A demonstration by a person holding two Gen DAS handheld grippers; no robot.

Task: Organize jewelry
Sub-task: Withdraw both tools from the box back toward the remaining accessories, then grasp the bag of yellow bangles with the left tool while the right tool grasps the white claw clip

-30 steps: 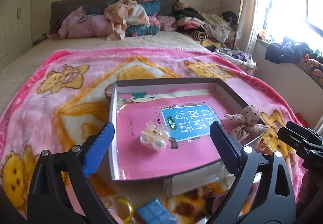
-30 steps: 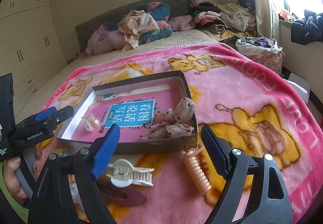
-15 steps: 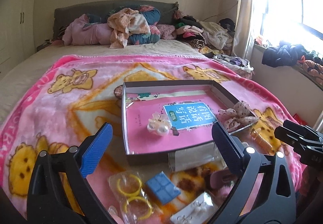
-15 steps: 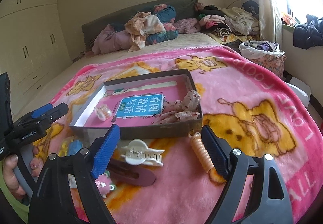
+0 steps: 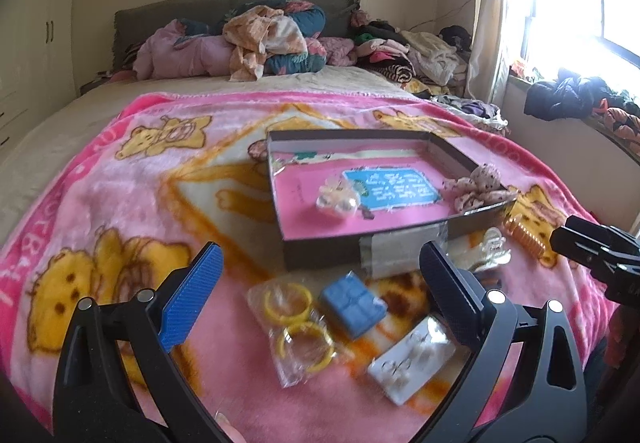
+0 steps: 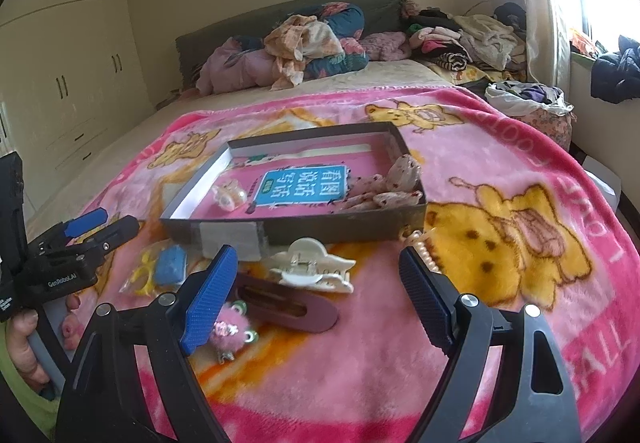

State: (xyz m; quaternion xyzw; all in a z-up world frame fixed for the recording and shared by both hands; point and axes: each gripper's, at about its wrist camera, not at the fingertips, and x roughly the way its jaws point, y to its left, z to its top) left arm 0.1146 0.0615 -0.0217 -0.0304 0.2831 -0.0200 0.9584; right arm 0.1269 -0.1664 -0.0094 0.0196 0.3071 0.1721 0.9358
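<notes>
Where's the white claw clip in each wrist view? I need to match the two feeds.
Left wrist: white claw clip at right, just past the box's near right corner, partly behind the right finger.
Right wrist: white claw clip centre, in front of the box's near wall.
Shared landmark: the grey tape patch on that wall.

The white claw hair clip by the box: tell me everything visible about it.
The white plastic claw hair clip lies on the pink cartoon blanket, just in front of the dark shallow cardboard box. It looks glossy and cream-white, with two curved rows of teeth and a metal spring hinge at its centre. Its near side touches or overlaps the long mauve snap hair clip. Nothing grips it.
</notes>
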